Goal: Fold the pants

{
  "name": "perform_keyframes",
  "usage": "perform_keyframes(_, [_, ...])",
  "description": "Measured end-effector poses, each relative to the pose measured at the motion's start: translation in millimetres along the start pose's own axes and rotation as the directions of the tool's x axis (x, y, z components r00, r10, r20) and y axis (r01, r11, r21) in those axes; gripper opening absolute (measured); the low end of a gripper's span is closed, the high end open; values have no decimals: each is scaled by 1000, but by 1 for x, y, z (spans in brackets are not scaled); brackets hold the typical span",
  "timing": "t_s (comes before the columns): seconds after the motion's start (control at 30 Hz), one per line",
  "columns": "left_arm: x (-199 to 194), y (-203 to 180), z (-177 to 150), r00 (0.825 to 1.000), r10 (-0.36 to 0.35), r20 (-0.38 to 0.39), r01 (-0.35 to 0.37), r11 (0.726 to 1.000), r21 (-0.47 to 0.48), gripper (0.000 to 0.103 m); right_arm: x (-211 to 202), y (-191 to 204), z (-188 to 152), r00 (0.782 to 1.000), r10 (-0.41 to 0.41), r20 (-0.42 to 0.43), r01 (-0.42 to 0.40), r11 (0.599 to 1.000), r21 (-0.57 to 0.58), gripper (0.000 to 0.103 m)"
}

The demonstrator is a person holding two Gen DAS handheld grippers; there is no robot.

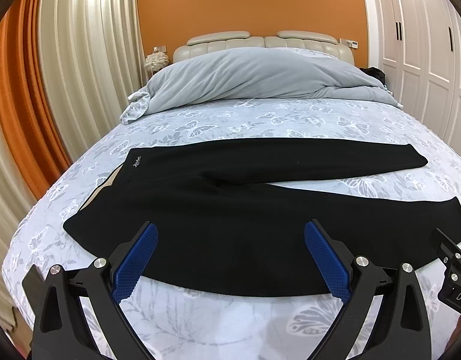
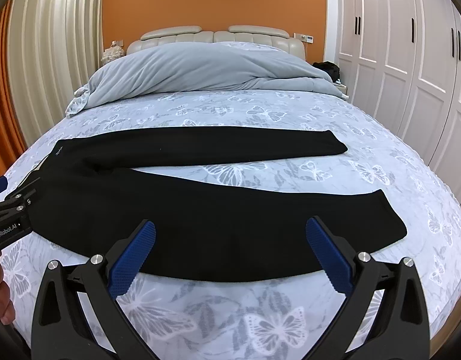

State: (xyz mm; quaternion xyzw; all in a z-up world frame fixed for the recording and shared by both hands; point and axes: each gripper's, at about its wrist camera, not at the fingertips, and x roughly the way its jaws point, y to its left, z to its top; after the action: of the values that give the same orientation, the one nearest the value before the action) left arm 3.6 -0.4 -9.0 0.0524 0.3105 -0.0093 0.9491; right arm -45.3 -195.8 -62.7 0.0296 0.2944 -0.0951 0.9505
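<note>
Black pants (image 1: 218, 207) lie flat across the bed, waistband at the left, the two legs spread apart toward the right; they also show in the right wrist view (image 2: 200, 213). My left gripper (image 1: 230, 231) is open, its blue pads hovering over the near edge of the seat and thigh area. My right gripper (image 2: 230, 229) is open over the near leg, toward the cuff side. Neither holds any cloth. The right gripper's body (image 1: 452, 264) shows at the left wrist view's right edge, and the left gripper's body (image 2: 11, 219) at the right wrist view's left edge.
The bed (image 1: 260, 117) has a pale butterfly-print sheet. A grey duvet (image 1: 245, 75) is heaped at the headboard end. Curtains (image 1: 50, 75) hang on the left; white wardrobe doors (image 2: 410, 60) stand on the right. The bed's near edge is just below the grippers.
</note>
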Motion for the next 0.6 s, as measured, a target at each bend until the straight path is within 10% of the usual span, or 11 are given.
perform_keyframes(0.6, [0, 1, -1, 1000, 18, 1, -18, 1000, 4, 97, 1, -1, -1, 1000, 5, -4, -5, 1000, 8, 98])
